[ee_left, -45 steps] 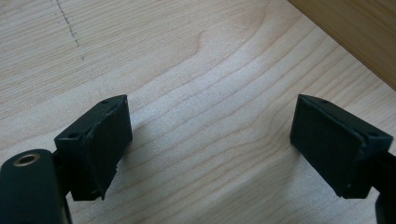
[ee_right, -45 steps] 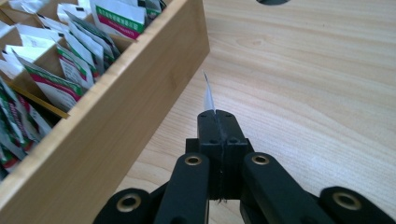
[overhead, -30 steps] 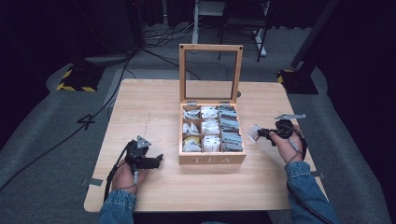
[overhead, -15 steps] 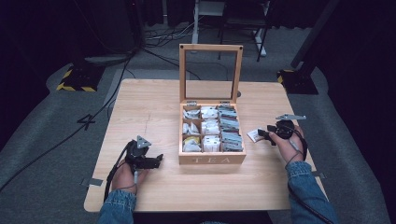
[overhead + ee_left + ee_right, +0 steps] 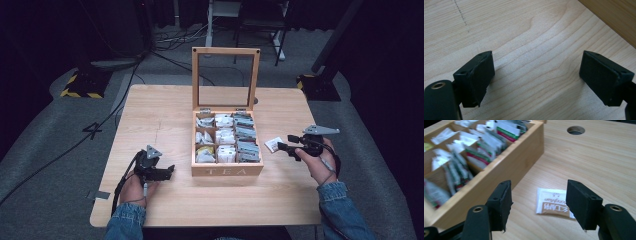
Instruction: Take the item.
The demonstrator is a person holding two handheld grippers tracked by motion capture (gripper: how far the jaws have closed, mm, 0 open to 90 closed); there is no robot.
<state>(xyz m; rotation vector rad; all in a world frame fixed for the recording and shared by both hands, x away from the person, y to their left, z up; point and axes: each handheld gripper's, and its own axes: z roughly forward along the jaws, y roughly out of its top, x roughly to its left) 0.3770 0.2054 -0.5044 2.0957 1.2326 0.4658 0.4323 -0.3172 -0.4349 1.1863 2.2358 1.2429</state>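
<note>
A wooden tea box (image 5: 227, 170) marked TEA stands mid-table with its glass lid (image 5: 226, 77) raised upright. Its compartments hold several tea sachets (image 5: 225, 136). One loose white and tan sachet (image 5: 274, 144) (image 5: 555, 203) lies flat on the table just right of the box (image 5: 506, 167). My right gripper (image 5: 281, 146) (image 5: 541, 203) hovers open right behind that sachet, jaws apart with nothing between them. My left gripper (image 5: 170, 171) (image 5: 536, 75) rests open on bare wood to the left of the box, jaws wide and empty.
The wooden table (image 5: 165, 110) has a round cable hole (image 5: 576, 130) beyond the box's right side. A corner of the box (image 5: 614, 20) edges into the left gripper view. Dark floor, cables and stand legs (image 5: 250, 30) lie behind the table.
The right gripper has drawn back slightly to the right from the loose sachet. The left gripper has stayed put.
</note>
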